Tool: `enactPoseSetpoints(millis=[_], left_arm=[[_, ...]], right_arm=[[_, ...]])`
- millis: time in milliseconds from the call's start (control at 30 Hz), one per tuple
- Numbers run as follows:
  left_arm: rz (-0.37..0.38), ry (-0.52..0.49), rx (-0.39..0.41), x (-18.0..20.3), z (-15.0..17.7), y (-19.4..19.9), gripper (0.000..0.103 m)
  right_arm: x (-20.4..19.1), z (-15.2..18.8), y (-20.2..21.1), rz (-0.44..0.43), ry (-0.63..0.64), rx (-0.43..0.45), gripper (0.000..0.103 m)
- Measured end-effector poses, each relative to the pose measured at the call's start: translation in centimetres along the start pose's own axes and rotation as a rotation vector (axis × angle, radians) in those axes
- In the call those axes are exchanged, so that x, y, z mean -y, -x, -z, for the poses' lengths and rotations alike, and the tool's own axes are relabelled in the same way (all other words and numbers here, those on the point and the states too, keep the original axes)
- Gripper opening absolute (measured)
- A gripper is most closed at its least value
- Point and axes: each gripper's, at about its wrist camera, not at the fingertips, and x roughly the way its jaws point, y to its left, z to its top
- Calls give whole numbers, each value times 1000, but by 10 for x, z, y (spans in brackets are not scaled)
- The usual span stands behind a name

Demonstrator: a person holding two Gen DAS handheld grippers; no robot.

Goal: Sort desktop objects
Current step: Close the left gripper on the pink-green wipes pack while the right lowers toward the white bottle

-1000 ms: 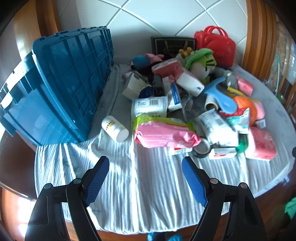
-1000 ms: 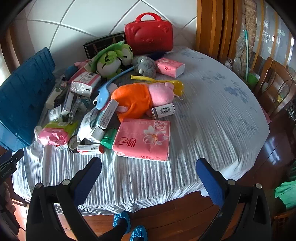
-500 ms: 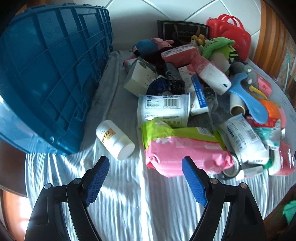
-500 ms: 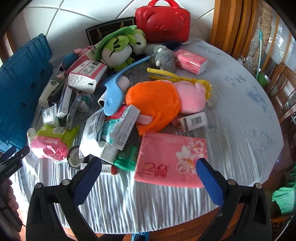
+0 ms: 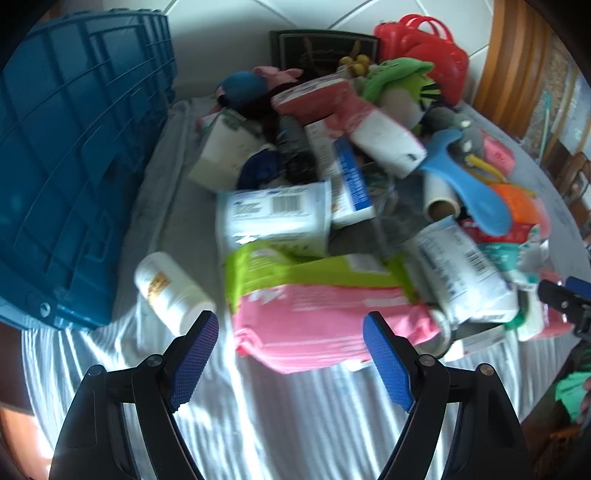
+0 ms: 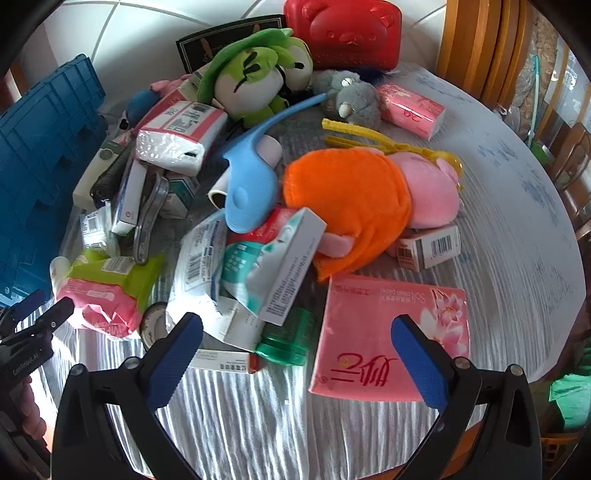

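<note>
A heap of mixed objects lies on a striped white tablecloth (image 5: 295,417). My left gripper (image 5: 290,323) is open and hovers just in front of a pink-and-green wipes pack (image 5: 321,314). A white bottle (image 5: 170,291) lies on its side by the left finger. My right gripper (image 6: 295,325) is open above a green-capped jar (image 6: 288,339), a white box (image 6: 284,262) and a flat pink tissue pack (image 6: 388,332). Nothing is held. An orange-and-pink plush (image 6: 354,199) lies behind the tissue pack. The left wrist view is blurred.
A blue crate (image 5: 74,177) leans at the table's left side. A green frog plush (image 6: 258,74), a red case (image 6: 343,33) and a dark frame (image 6: 229,37) stand at the back by the wall. Wooden chairs (image 6: 569,155) stand to the right. The table's front edge is close.
Both grippers have moved forward and down toward the pile, so the objects look larger. Both stayed open. No object has shifted.
</note>
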Motion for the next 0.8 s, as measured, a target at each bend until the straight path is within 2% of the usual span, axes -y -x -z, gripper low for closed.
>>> enactPoseSetpoints(millis=[133, 233, 300, 367, 400, 433, 467, 533, 600, 733, 800], left_arm=[[-24, -13, -25, 13, -5, -10, 81], [-21, 13, -33, 0, 4, -7, 79], [-31, 30, -46, -15, 14, -5, 74], [-57, 49, -67, -28, 25, -6, 65], [-72, 64, -80, -35, 31, -8, 55], [-82, 82, -98, -42, 37, -12, 48], [-90, 101, -113, -46, 41, -16, 43], [-113, 145, -138, -53, 44, -26, 28], [-137, 190, -157, -59, 46, -36, 27], [-225, 293, -127, -72, 35, -41, 27], [-289, 356, -114, -81, 29, -39, 27]], right_arm=[[-21, -3, 13, -77, 62, 53, 103], [-49, -7, 14, -140, 146, 60, 103], [-65, -11, 6, -141, 185, 40, 103], [-81, -16, -5, -152, 224, 16, 99], [-88, -19, -10, -160, 244, 5, 97], [-95, -21, -14, -163, 263, -1, 89], [-102, -23, -19, -167, 286, -9, 87], [-114, -26, -33, -177, 344, -41, 86], [-127, -29, -46, -187, 403, -72, 85], [-153, -34, -72, -218, 519, -137, 85], [-167, -31, -77, -369, 564, -210, 85]])
